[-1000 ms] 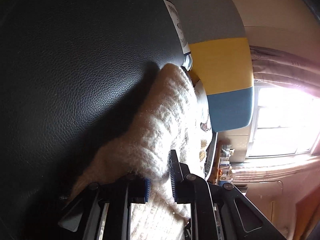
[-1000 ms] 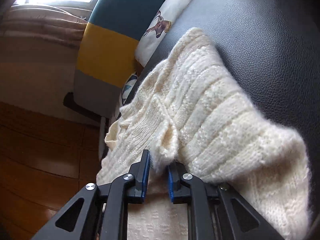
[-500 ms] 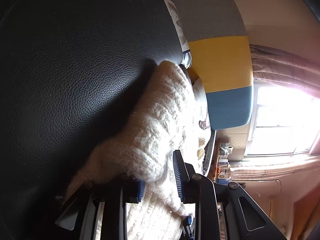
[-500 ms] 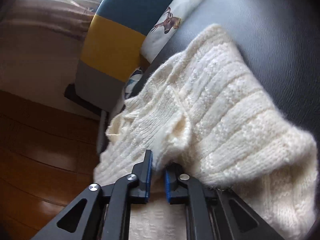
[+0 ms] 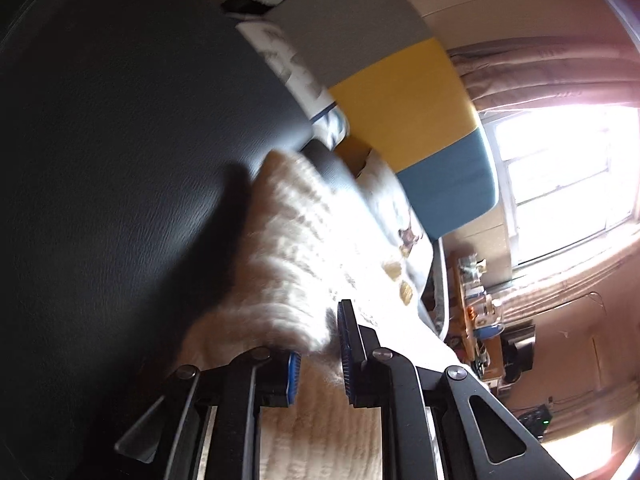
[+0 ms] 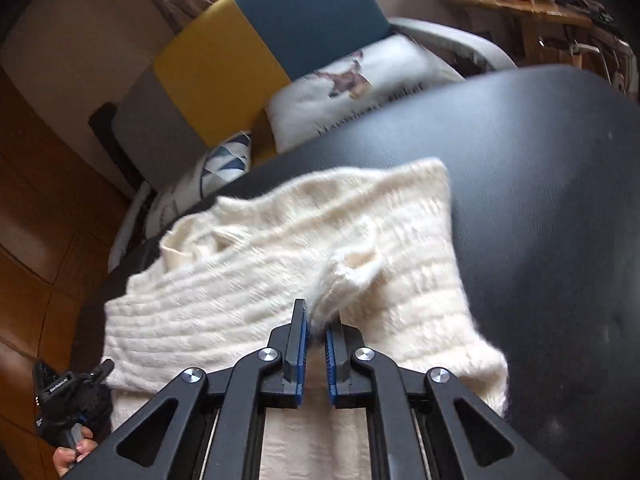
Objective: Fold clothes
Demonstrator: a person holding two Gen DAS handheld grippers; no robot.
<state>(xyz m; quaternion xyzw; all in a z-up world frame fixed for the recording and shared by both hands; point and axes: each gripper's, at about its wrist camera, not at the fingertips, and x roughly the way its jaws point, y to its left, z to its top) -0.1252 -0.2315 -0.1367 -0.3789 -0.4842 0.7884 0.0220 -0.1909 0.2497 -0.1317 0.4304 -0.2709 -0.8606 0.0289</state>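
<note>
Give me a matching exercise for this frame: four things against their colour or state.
Things:
1. sweater
2. right tool
3. chair back
4. cushion

Descriptions:
A. grey, yellow and blue panels
B. cream knit, lying on the black leather surface
C. white, printed with a deer
D. shut on a pinch of knit

Pairs: 1-B, 2-D, 3-A, 4-C
</note>
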